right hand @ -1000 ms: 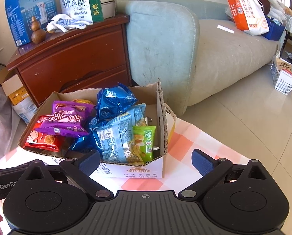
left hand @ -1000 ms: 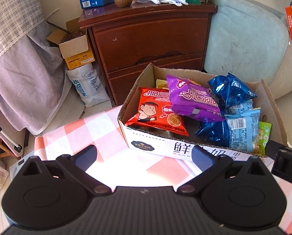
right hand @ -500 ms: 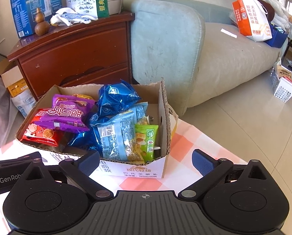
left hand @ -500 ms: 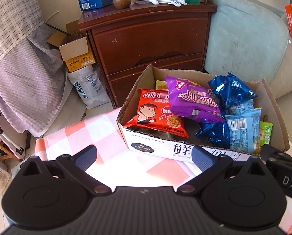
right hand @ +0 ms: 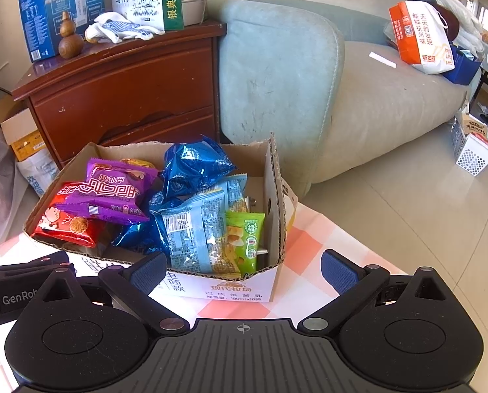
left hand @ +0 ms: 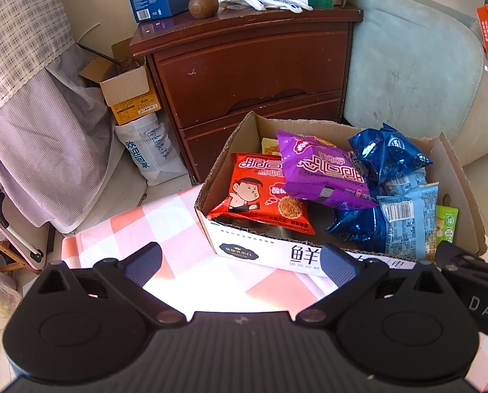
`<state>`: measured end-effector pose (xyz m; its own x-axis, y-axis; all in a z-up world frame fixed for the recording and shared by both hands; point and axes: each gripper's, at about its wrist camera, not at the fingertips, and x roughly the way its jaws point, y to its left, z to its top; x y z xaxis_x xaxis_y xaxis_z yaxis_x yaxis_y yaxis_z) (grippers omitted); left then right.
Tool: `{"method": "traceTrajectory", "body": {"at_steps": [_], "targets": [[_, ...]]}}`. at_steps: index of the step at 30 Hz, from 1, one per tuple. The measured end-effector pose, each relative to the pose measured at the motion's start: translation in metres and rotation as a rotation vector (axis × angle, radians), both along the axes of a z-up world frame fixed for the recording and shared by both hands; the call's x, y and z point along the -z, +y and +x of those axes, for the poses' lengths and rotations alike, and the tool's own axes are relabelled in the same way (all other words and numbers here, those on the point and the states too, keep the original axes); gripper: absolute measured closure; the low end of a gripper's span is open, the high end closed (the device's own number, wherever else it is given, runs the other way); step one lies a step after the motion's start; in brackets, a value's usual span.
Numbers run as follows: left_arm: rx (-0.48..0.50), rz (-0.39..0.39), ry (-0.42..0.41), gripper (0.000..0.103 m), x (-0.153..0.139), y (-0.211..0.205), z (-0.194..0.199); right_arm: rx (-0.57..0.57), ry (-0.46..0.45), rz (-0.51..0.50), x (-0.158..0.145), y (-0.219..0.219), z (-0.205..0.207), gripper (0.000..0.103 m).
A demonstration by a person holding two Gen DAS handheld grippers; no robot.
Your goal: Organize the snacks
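Now, with the left gripper (left hand: pixel 240 263) and right gripper (right hand: pixel 242 270) both spread wide and empty, we should reach over the cardboard box (right hand: pixel 270 177) wall and pinch the purple packet (right hand: pixel 113 193) on top by its edge.

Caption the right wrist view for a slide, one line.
Open right tool faces a cardboard box of snack packets on a pink checked tablecloth, sofa behind.

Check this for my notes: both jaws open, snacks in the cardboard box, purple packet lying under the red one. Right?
Not quite: the purple packet lies on top of the red packet, as the left wrist view shows. The rest holds: snacks in the cardboard box, both jaws open.
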<state>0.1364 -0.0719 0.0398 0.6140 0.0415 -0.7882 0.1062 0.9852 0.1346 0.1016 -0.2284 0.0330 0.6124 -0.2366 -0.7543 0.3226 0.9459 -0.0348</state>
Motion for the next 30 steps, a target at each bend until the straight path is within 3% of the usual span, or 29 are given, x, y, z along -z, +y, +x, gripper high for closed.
{"method": "traceTrajectory", "body": {"at_steps": [30], "targets": [[0.013,0.037,-0.008,0.001,0.0009,-0.0009,0.0008,-0.013,-0.004,-0.017,0.0007,0.0034,0.0025,0.002]]}}
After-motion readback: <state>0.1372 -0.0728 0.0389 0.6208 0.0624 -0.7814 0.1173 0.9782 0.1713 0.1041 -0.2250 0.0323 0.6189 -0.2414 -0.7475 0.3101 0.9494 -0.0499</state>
